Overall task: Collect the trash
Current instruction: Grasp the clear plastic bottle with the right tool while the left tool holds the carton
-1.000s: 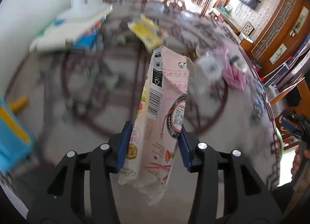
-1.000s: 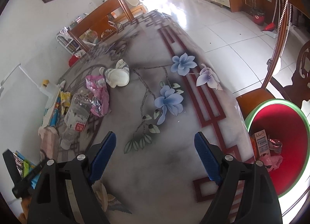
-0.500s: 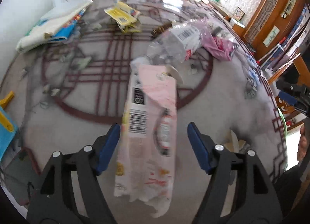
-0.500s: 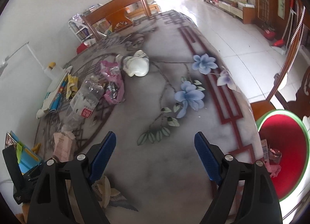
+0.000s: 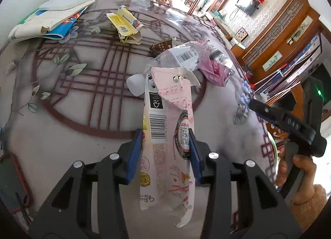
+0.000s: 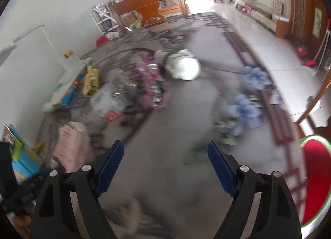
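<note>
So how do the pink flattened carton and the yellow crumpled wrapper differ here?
The pink flattened carton is long and sits between the left gripper pads, which have just been closing on it; the yellow crumpled wrapper is shorter, folded, and lies untouched far across the table. Both are torn-open printed packaging.

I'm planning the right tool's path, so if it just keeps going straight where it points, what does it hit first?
Probably the bare tablecloth. The right tool is open, with nothing between its pads. The white crumpled wrapper lies farther along; blur makes depth uncertain.
</note>
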The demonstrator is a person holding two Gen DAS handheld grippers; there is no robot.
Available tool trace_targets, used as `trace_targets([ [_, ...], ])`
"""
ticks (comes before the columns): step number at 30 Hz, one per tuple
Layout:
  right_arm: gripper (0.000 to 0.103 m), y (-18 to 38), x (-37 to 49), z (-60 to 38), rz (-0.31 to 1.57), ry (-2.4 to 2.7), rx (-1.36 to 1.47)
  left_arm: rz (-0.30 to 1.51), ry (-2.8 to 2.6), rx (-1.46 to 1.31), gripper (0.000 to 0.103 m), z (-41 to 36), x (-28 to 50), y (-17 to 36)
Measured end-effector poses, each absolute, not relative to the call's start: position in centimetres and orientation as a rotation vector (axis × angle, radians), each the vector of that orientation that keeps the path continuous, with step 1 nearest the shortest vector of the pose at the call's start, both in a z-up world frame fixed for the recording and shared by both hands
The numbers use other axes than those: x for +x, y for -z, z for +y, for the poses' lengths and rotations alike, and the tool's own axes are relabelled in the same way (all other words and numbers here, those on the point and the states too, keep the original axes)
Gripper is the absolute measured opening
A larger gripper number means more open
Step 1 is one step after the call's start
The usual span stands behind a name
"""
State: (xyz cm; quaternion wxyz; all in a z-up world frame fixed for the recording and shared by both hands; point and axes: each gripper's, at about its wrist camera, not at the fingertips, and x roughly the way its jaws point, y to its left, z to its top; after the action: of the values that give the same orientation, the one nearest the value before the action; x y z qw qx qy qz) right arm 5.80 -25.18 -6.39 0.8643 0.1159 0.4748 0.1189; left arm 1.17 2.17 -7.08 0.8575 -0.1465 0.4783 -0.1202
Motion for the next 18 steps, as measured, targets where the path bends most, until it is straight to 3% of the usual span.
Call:
trace_targets([
  [8, 0.08, 6.0, 12.6, -19.0, 1.098, -0.327, 0.553, 1.046, 0.253, -0.379, 0.041, 3.0, 1.4, 8.0],
  [18, 0.08, 7.2, 17.8, -12.9, 1.178, -0.179, 0.384, 1.057, 0.269, -0.428, 0.041, 3.5, 1.4, 8.1],
])
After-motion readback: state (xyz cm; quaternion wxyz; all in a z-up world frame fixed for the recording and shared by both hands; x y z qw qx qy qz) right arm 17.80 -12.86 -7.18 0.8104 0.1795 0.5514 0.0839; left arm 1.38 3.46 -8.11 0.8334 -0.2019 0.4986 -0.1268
